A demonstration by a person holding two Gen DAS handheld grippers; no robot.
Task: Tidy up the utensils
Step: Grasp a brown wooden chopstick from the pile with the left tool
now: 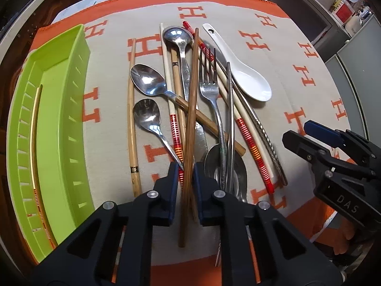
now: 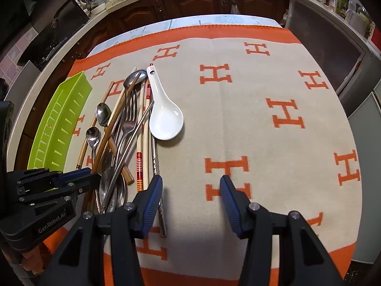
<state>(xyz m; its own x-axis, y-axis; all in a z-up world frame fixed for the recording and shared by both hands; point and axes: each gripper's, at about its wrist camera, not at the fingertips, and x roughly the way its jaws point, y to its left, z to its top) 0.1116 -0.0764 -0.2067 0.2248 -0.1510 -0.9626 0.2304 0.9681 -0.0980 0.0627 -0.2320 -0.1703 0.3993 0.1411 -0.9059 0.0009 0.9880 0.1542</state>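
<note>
Left gripper (image 1: 185, 171) nearly closed around brown chopstick (image 1: 191, 109), contact unclear. Right gripper (image 2: 190, 190) wide open, empty, above cloth. Progress early: one chopstick (image 1: 35, 147) in green tray (image 1: 59, 109), left of left gripper. Pile (image 1: 209, 100) remains ahead, between grippers, unsorted.

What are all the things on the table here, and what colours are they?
tray: 1, lime green, left edge of cloth, holding one chopstick.
cloth: 1, beige with orange H letters, covers the table.
metal spoons: at least 4, silver, in the pile.
fork: 1, silver, middle of pile.
soup spoon: 1, white, right of pile.
chopsticks: several, wooden, cream-and-red, and metal, in the pile.
dark brown chopstick: 1, between the left fingers.
left hand-held gripper: black and blue, nearly closed around that chopstick.
right hand-held gripper: black and blue, open, over bare cloth.
</note>
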